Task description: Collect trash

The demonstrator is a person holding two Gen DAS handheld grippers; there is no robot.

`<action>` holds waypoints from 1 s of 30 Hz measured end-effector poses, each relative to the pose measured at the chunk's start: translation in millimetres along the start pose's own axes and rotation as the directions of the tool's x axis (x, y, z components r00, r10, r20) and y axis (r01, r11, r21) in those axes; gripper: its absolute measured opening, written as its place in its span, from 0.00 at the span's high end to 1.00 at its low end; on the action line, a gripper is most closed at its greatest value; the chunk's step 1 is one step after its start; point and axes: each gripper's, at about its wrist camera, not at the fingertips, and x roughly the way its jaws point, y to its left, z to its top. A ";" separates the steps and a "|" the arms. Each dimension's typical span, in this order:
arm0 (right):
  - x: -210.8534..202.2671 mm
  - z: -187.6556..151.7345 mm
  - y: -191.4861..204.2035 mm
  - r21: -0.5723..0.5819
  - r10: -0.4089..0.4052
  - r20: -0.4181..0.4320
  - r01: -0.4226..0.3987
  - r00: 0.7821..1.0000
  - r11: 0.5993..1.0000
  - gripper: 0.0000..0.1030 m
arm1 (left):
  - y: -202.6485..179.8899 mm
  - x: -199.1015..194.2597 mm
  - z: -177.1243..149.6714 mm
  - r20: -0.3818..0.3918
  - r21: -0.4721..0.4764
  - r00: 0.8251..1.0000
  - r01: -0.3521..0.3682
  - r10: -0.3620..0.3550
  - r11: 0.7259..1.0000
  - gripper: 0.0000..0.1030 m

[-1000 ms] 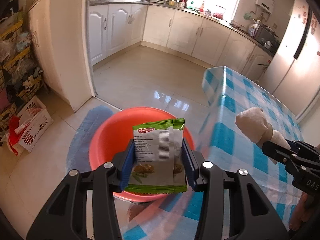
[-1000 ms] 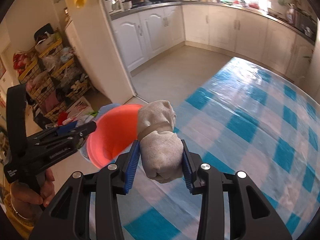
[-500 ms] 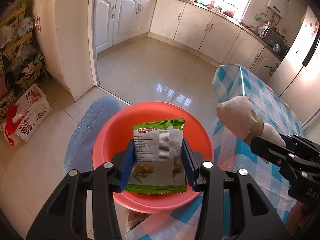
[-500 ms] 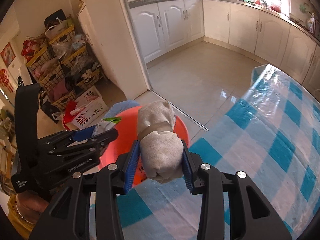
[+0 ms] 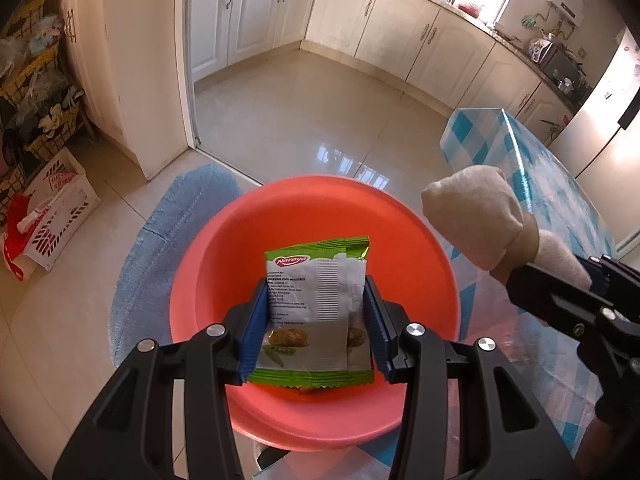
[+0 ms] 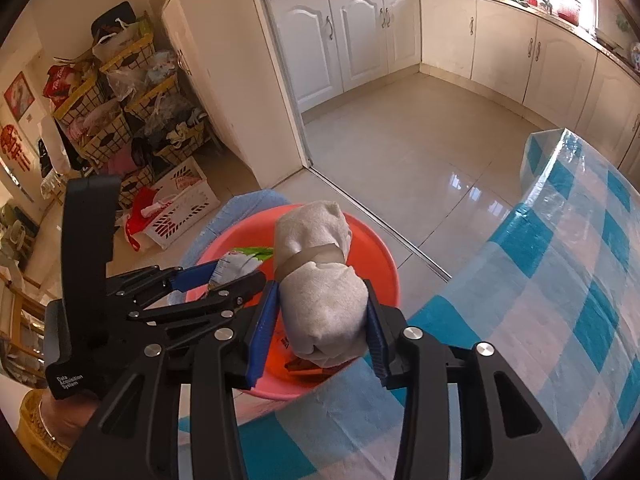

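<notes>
Two handheld grippers hang over a red basin (image 5: 316, 240) that sits low, beside the edge of a table (image 6: 560, 280) covered in a blue and white check cloth. The left gripper (image 5: 316, 320) is clamped on a green and white snack packet (image 5: 316, 308), held upright with its long axis running away from the fingers and its top edge toward the basin's far wall. The blue pads press both side edges of the packet, which sits squarely above the basin's middle, so it would likely fall inside if let go. The right gripper (image 6: 320, 320) pinches a beige cloth bundle (image 6: 320, 276) wound with tan tape, its long axis also pointing away from the fingers. The pads squeeze its nearer, thicker end. That bundle hangs over the basin's table-side rim, less central than the packet, so the left hand seems the better placed of the two to drop its load first. Something dark orange already lies in the basin's bottom, partly hidden. A blue mat (image 5: 176, 216) lies on the tiled floor beneath the basin.
</notes>
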 end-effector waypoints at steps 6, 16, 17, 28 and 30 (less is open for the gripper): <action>-3.8 3.7 -9.4 0.073 0.013 0.056 -0.017 0.998 0.997 0.29 | 8.1 16.0 -3.1 -0.028 -0.013 0.999 -0.038 0.038 0.999 0.17; -59.0 -16.1 -60.3 0.252 -0.069 0.147 0.030 0.987 0.967 0.14 | 10.9 -19.3 -2.5 0.049 -0.016 0.985 -0.165 0.165 0.986 0.10; -63.9 -18.7 -66.5 0.271 -0.075 0.150 0.032 0.986 0.962 0.14 | 7.4 -24.5 -2.0 0.063 -0.003 0.982 -0.179 0.178 0.984 0.10; -160.4 -84.0 -124.3 0.447 -0.298 0.201 0.183 0.933 0.876 0.14 | -78.2 -119.7 -2.3 0.301 0.159 0.946 -0.177 0.123 0.971 0.04; -181.0 -93.5 -132.6 0.470 -0.366 0.201 0.238 0.909 0.850 0.14 | -101.3 -135.1 -3.2 0.334 0.191 0.938 -0.160 0.089 0.969 0.03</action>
